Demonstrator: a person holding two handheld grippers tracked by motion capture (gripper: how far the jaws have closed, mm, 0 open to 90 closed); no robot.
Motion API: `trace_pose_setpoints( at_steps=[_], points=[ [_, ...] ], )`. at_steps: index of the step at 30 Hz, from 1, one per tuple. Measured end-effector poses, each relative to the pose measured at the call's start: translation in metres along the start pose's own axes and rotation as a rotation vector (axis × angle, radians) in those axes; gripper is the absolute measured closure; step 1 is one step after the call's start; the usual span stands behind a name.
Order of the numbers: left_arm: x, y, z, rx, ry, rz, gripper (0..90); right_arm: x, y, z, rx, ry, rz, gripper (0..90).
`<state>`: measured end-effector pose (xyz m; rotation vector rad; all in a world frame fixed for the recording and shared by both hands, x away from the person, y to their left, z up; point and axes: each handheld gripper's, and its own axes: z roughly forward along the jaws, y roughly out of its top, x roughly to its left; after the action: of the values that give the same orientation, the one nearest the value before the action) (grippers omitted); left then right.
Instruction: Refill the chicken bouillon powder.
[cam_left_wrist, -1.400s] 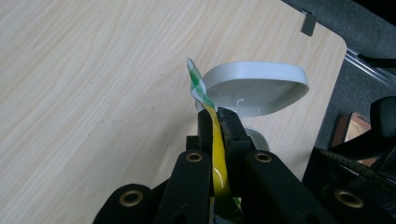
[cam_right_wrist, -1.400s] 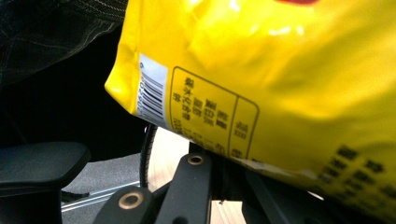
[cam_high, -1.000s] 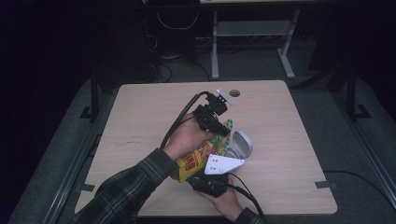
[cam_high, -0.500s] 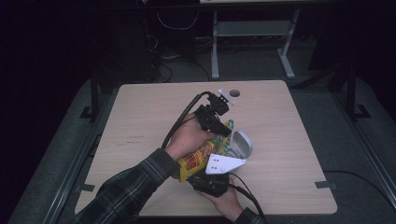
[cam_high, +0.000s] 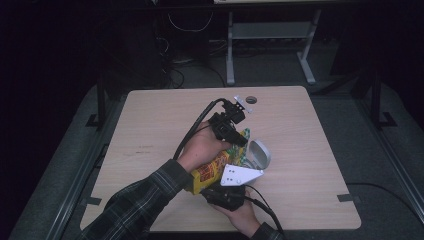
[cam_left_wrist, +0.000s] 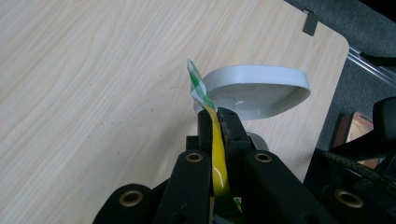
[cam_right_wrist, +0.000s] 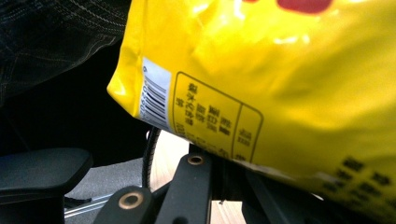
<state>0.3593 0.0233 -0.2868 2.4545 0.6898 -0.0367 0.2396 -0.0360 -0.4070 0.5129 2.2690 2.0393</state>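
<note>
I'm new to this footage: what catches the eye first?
A yellow bag near the table's front edge, held between both tongs: the left tongs pinch its green-checked top edge, the right tongs grip its lower end. Just behind the bag sits a white bowl.

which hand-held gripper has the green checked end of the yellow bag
The left hand-held gripper: its jaws pinch the snack bag edge beside the white bowl; the right one holds the barcode end.
</note>
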Motion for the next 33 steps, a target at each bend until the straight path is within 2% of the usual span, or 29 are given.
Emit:
trace_pose_setpoints(
  at_steps=[11,14,20,25,33],
  points=[
    [0.0,-0.004,-0.005,-0.032,-0.012,-0.005,89.8,0.0,-0.002,0.001,0.016,0.001,-0.017,90.0],
    [0.001,-0.004,-0.006,-0.03,-0.014,0.006,89.8,-0.001,-0.003,0.002,0.029,0.001,-0.012,90.0],
    [0.001,-0.007,-0.007,-0.046,-0.027,-0.007,89.9,-0.001,-0.005,0.003,0.036,0.004,-0.013,90.0],
    [0.0,-0.008,-0.011,-0.055,-0.049,0.012,89.9,-0.001,-0.005,0.004,0.043,0.007,-0.017,90.0],
    [-0.002,-0.013,-0.019,-0.075,-0.065,0.018,90.0,-0.003,-0.007,0.005,0.057,0.006,-0.013,90.0]
  ],
)
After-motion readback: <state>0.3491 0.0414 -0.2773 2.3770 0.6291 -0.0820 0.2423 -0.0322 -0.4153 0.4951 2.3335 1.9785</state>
